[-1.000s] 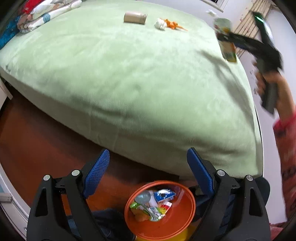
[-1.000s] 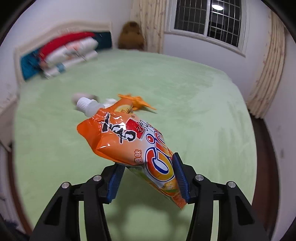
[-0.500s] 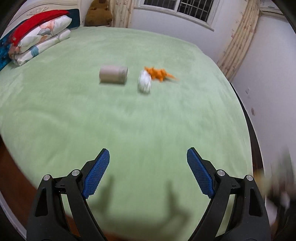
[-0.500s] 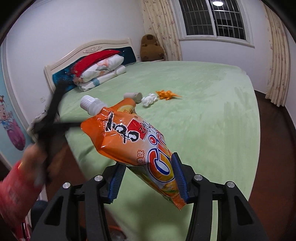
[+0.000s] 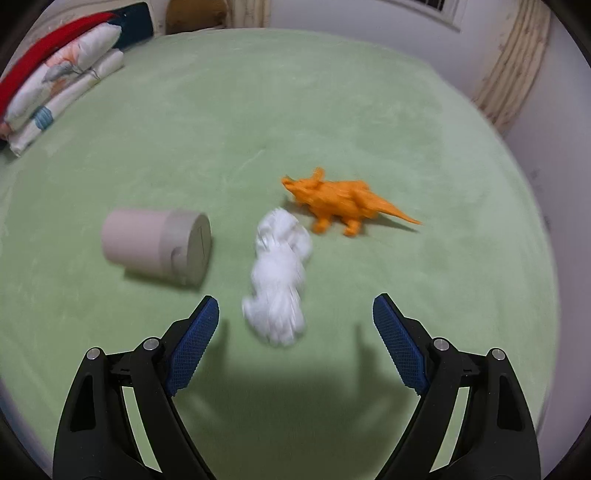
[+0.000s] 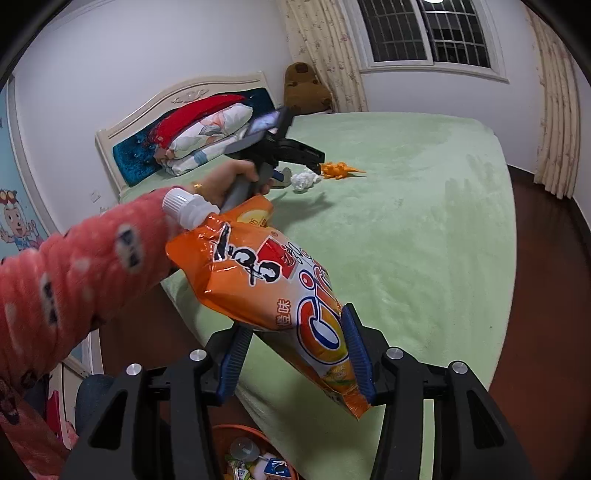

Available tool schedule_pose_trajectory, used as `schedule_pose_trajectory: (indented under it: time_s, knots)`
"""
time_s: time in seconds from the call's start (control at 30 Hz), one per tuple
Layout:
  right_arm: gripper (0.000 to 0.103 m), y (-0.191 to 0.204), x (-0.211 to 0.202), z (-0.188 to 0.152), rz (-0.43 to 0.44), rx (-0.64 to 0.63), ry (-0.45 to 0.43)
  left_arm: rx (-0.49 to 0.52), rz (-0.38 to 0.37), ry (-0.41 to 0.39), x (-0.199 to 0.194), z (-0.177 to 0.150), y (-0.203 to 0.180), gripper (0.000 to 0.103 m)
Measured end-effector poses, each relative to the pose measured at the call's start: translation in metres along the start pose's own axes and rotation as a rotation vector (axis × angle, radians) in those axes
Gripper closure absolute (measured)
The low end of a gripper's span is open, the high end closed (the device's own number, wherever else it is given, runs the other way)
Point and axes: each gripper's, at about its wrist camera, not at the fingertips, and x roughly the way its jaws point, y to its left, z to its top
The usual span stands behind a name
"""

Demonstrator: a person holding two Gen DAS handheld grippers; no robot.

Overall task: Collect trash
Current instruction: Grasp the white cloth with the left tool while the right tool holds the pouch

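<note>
Left gripper (image 5: 295,321) nearer crumpled tissue (image 5: 279,280)

A home bedroom is shown, most likely a child's. Most of both views is filled by a wide bed (image 6: 424,229) under a pale green plush cover, with a cream carved headboard (image 6: 177,107) padded in blue at 10 o'clock in the right wrist view. Folded quilts and pillows (image 6: 207,136) are stacked against it, and a brown plush toy (image 6: 304,88) is set at the far corner at 12 o'clock. A barred window (image 6: 424,33) with floral curtains (image 6: 325,55) is seen at 1 o'clock. A cartoon wall picture (image 6: 18,225) is seen at 9 o'clock, dark wooden flooring (image 6: 546,295) at 3 o'clock. An orange toy dinosaur (image 5: 340,201) lies on the cover.
</note>
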Motion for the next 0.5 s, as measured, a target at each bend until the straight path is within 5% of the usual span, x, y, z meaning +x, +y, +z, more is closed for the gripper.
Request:
schedule_pose_trajectory:
  time_s: [0.07, 0.1, 0.13, 0.17, 0.5]
  knots:
    - [0.054, -0.005, -0.001, -0.001, -0.002, 0.011, -0.003, 0.0, 0.022, 0.021, 0.012, 0.006, -0.003, 0.02]
    - [0.055, -0.008, -0.001, -0.002, -0.003, 0.015, -0.003, -0.003, 0.029, 0.027, 0.016, 0.007, -0.002, 0.03]
    - [0.055, -0.008, -0.003, -0.002, -0.005, 0.019, -0.005, -0.003, 0.031, 0.04, 0.02, 0.006, -0.003, 0.058]
    - [0.055, -0.009, -0.004, -0.003, -0.004, 0.022, -0.006, -0.006, 0.039, 0.058, 0.024, 0.005, -0.002, 0.07]
    - [0.055, -0.001, -0.005, -0.004, 0.02, 0.016, -0.028, 0.031, 0.047, -0.058, -0.025, -0.007, 0.005, 0.072]
